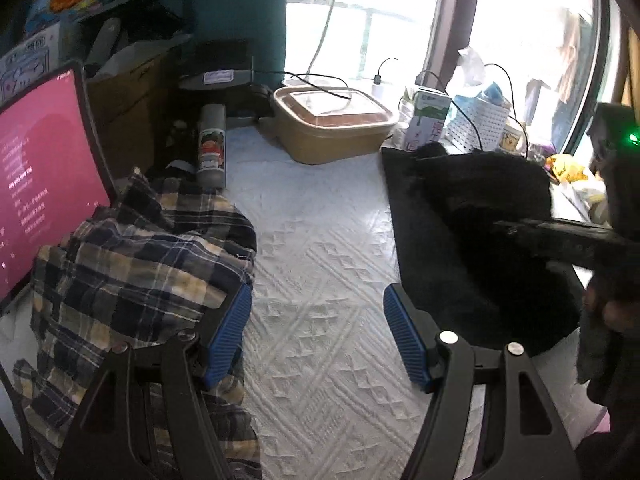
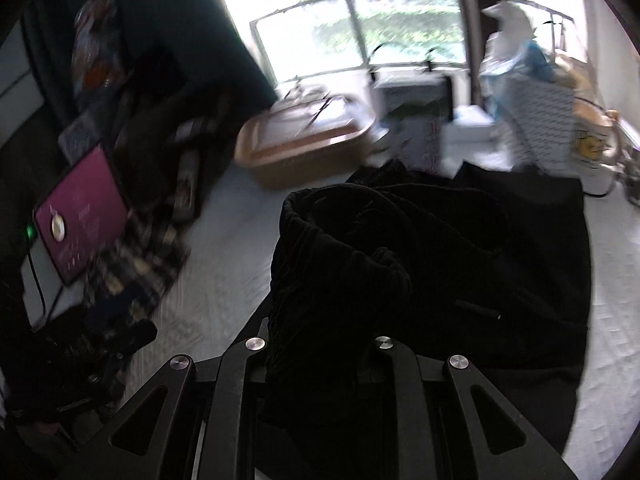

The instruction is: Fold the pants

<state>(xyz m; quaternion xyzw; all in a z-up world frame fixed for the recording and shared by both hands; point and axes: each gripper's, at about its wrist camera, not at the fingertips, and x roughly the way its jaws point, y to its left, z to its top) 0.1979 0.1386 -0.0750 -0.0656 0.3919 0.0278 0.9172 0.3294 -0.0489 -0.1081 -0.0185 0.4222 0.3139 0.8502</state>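
The black pants [image 1: 480, 232] lie bunched on the white textured bedspread [image 1: 320, 280] at the right. My left gripper [image 1: 318, 328] is open and empty, low over the bedspread between the pants and a plaid garment [image 1: 140, 264]. In the right wrist view the black pants [image 2: 460, 248] fill the middle, and a fold of them is pinched and lifted in my right gripper [image 2: 320, 360], whose fingertips are hidden by the cloth. The right gripper also shows at the right edge of the left wrist view [image 1: 560, 240].
A pink-screened laptop [image 1: 44, 184] stands at the left. A spray can [image 1: 212, 148], a tan lidded box [image 1: 332, 120], a milk carton [image 1: 426, 120] and a white basket [image 1: 480, 120] line the far edge by the window.
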